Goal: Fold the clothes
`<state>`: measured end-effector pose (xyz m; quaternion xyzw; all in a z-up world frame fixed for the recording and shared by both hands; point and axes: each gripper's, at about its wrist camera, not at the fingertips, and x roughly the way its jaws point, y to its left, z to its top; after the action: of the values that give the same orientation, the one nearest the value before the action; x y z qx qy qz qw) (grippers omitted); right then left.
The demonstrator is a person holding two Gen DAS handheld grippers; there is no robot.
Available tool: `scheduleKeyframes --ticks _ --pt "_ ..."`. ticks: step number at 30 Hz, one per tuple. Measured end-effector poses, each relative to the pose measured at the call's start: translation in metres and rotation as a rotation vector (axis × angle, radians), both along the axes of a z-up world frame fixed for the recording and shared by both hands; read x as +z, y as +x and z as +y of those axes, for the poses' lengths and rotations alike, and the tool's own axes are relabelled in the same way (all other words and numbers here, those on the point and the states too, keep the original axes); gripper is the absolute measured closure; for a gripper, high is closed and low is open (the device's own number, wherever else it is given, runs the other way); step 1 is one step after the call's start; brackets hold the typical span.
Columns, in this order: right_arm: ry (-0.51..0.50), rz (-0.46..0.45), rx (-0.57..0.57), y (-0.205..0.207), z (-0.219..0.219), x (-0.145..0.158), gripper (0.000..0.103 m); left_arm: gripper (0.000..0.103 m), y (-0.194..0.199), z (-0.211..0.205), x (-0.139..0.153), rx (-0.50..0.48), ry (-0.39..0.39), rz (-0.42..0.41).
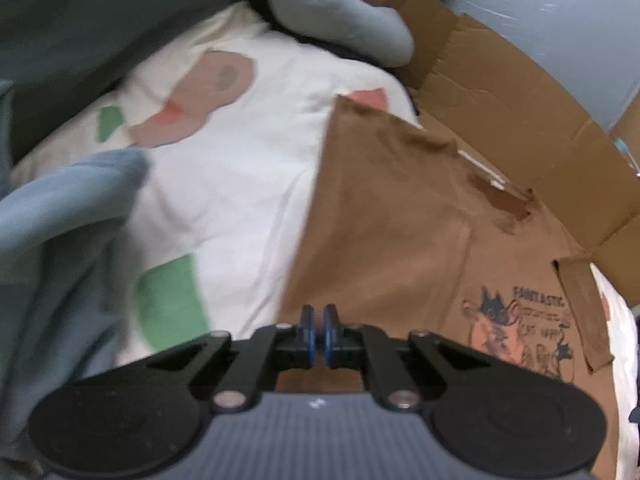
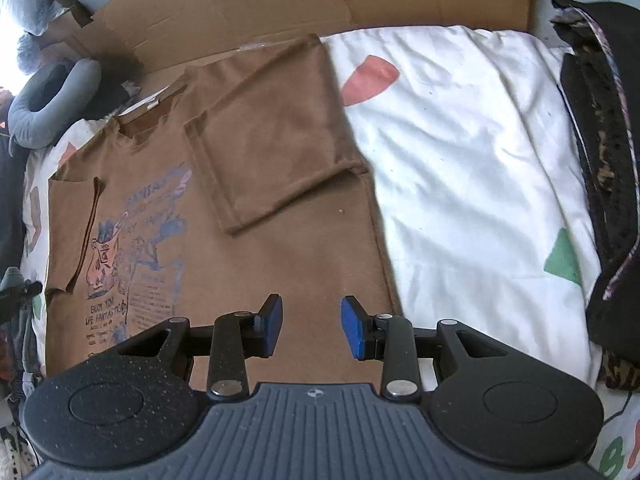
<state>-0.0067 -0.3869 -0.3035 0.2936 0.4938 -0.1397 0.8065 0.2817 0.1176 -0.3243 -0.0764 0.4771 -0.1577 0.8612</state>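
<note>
A white duvet (image 2: 460, 152) printed with red and green shapes covers the bed. Flattened cardboard (image 2: 280, 4) leans against a pale blue wall (image 1: 540, 12) behind it. A grey neck pillow (image 2: 52, 100) lies at one end, dark patterned fabric (image 2: 600, 184) along the other. Daylight glares in one corner.

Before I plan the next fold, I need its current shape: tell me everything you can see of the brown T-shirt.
The brown T-shirt is soft, matte cloth lying flat, front up, on the white quilt, its collar toward the cardboard. A blue and pink printed picture with lettering marks the chest. One sleeve is folded in over the body. No tongs touch it.
</note>
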Motion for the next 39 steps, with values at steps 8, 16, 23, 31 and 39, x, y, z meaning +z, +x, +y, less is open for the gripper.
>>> scheduleKeyframes --ticks 8,16,23,31,39 --pt "0.004 -0.01 -0.027 -0.011 -0.01 0.007 0.064 0.088 0.0 -0.026 -0.028 -0.026 0.008 0.066" --pt "-0.003 -0.019 -0.039 -0.012 -0.024 0.037 0.058 0.061 -0.016 -0.028 0.018 -0.009 0.029 0.094" --pt "0.005 -0.027 -0.02 -0.01 -0.025 0.082 0.056 0.043 -0.034 -0.008 0.085 0.025 0.053 0.118" --pt "-0.013 -0.083 0.002 -0.012 -0.034 0.165 0.052 0.037 -0.052 0.009 0.167 0.045 0.09 0.098" --pt "0.043 -0.165 -0.038 -0.035 -0.06 0.259 0.052 0.033 -0.089 0.021 0.249 0.052 0.028 0.025"
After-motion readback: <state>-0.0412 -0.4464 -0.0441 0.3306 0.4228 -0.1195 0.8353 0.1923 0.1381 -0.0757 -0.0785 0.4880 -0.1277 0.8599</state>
